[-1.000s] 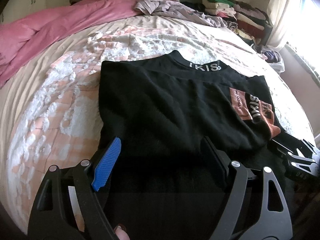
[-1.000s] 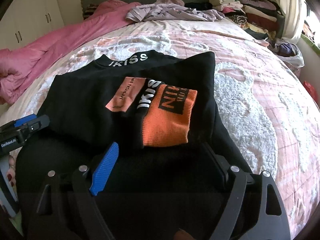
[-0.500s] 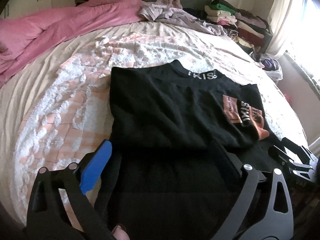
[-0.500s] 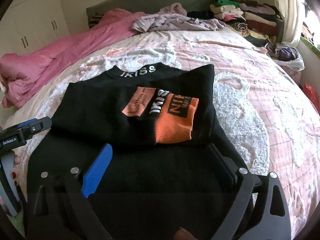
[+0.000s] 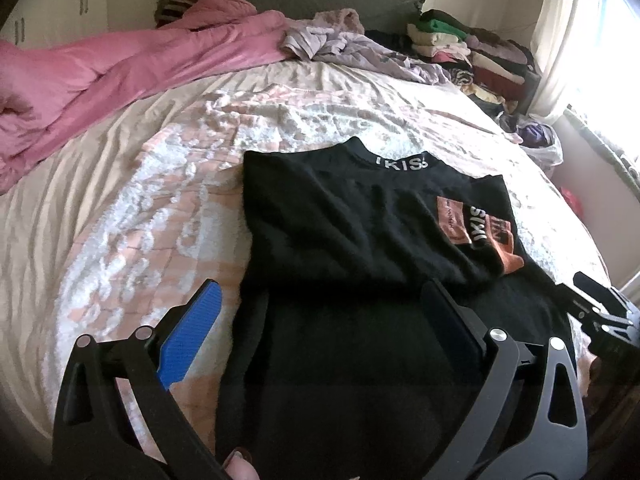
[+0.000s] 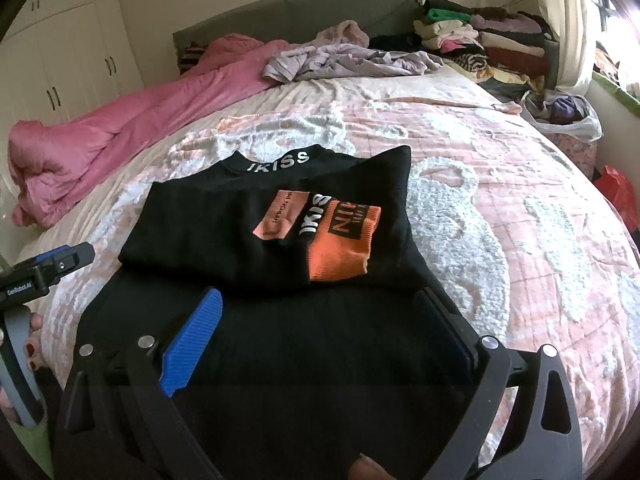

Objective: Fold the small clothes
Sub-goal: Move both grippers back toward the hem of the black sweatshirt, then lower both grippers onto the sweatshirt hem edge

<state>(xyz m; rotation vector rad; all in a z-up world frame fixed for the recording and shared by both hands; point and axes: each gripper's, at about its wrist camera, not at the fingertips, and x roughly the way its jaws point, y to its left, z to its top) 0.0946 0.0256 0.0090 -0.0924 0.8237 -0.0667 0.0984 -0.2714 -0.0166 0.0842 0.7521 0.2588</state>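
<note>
A black sweater (image 5: 344, 240) (image 6: 248, 232) with a white "IKISS" collar and an orange cuff (image 6: 344, 244) lies on the bed, its sleeves folded in across the body. My left gripper (image 5: 324, 308) is open and empty, above the sweater's near left part, its left finger over the bedspread. My right gripper (image 6: 320, 312) is open and empty above the sweater's near right part. Each gripper shows at the edge of the other's view: the right one in the left wrist view (image 5: 600, 312), the left one in the right wrist view (image 6: 44, 272).
The bed has a pink and white textured bedspread (image 6: 520, 200). A pink duvet (image 5: 100, 76) lies bunched at the far left. Loose lilac clothes (image 6: 344, 60) and a stack of folded clothes (image 6: 488, 40) sit at the head of the bed. A wardrobe (image 6: 64, 60) stands at the left.
Both grippers have drawn back toward me and lifted, so the sweater looks smaller and farther. The left gripper has shifted left, its blue finger now over the bedspread. The sweater has not moved.
</note>
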